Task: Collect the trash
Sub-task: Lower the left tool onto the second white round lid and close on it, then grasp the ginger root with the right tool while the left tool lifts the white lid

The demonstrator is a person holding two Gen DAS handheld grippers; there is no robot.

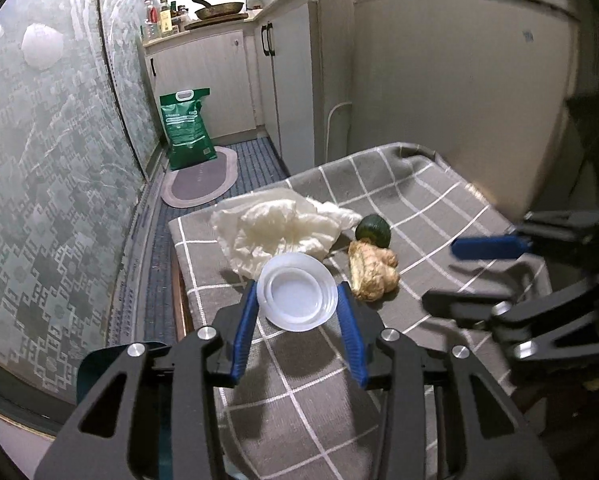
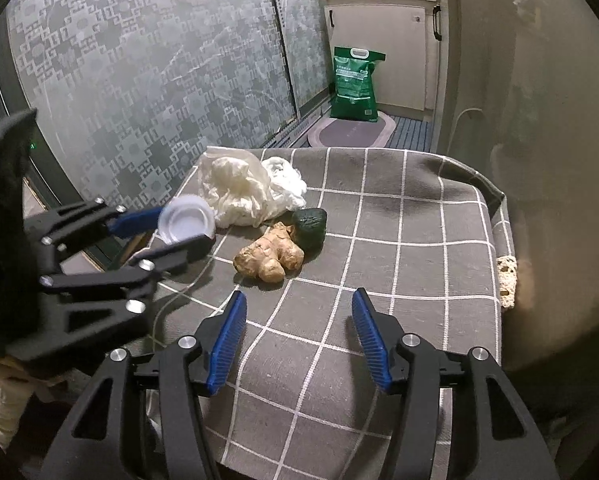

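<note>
A round white plastic lid [image 1: 297, 294] sits between the blue pads of my left gripper [image 1: 297, 285], which is shut on its rim. In the right wrist view the lid [image 2: 185, 220] hangs in that gripper [image 2: 185, 227] near the left edge of the table. A crumpled white plastic bag [image 1: 275, 228] [image 2: 239, 192] lies just behind it on the grey checked cloth [image 2: 399, 240]. Beside the bag are a ginger root [image 1: 373, 272] [image 2: 271, 258] and a dark green fruit [image 1: 373, 230] [image 2: 309, 226]. My right gripper [image 2: 299, 300] [image 1: 443, 276] stands open over bare cloth, short of the ginger.
Frosted patterned glass doors [image 2: 139, 80] run along the table's left side. On the floor beyond stand a green sack [image 1: 187, 128] and an oval mat [image 1: 201, 180], with white cabinets [image 1: 283, 80] behind. A pale appliance wall [image 2: 539, 160] borders the right.
</note>
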